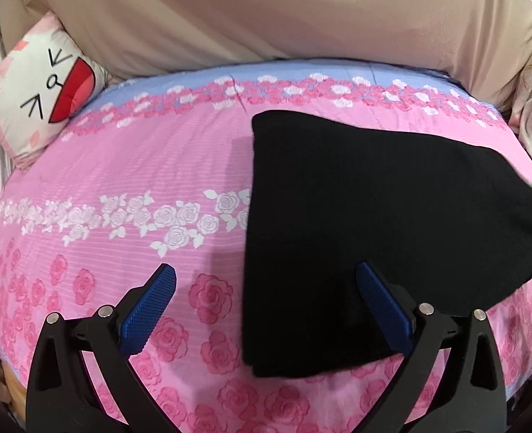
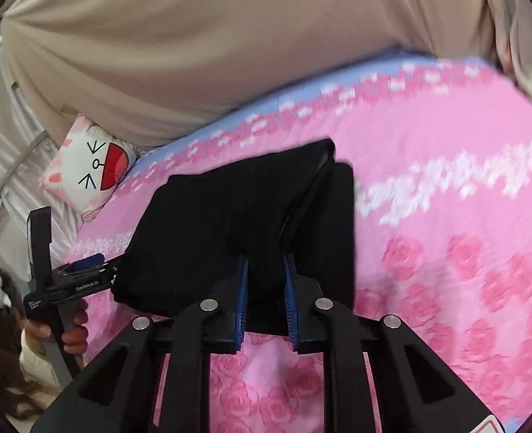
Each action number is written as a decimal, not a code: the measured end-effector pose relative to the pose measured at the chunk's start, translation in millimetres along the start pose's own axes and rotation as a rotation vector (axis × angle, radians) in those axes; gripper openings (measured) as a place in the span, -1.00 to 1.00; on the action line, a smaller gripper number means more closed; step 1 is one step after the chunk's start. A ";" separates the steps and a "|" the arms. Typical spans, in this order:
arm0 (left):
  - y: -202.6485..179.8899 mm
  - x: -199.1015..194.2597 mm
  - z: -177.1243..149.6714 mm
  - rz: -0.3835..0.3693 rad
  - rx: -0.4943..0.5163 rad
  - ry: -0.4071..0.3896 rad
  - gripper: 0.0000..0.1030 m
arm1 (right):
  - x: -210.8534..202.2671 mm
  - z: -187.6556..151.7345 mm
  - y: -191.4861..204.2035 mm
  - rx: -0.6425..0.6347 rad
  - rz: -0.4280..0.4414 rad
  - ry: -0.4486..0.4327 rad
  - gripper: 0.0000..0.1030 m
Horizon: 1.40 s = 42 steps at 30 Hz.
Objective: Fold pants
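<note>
Pink bedspread [image 1: 128, 166], pants [image 2: 229, 223] between right fingers [image 2: 242, 288]

The left tongs [image 1: 266, 288] hover with blue pads spread wide; the right tongs [image 2: 266, 288] are pinched onto black cloth.

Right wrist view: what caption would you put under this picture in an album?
Right gripper clamped on folded black pants over a pink rose bedspread, cat cushion behind.

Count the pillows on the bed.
1: a cat-face pillow lies at the bed's far left corner, against the beige headboard, away from the black pants. More could lie outside both views.
</note>
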<state>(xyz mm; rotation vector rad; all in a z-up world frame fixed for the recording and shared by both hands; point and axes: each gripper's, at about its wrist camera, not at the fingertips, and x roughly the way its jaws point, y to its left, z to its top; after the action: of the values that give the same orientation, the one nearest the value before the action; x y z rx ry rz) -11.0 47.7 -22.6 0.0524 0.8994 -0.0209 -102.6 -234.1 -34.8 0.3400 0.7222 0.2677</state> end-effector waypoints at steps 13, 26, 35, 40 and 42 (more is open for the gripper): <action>11.8 14.9 -18.3 -0.291 -0.126 0.172 0.90 | 6.2 -20.9 -36.8 0.199 0.006 0.052 0.64; 31.3 48.5 -7.3 -0.563 -0.326 0.231 0.90 | 36.7 -22.9 -46.1 0.343 0.192 0.123 0.72; -5.2 46.4 1.1 -0.359 -0.207 0.166 0.71 | 53.1 -14.8 -20.2 0.243 0.110 0.082 0.64; 1.6 40.3 0.6 -0.354 -0.226 0.145 0.19 | 51.7 -19.8 -24.9 0.235 0.082 0.061 0.02; 1.1 38.0 2.6 -0.344 -0.213 0.143 0.03 | 51.3 -21.4 -31.7 0.264 0.114 0.058 -0.05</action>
<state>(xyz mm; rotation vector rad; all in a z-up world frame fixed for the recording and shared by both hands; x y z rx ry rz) 14.8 48.8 -50.7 -0.3032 1.0409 -0.2433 -76.4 -240.4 -92.9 0.6276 0.7988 0.2911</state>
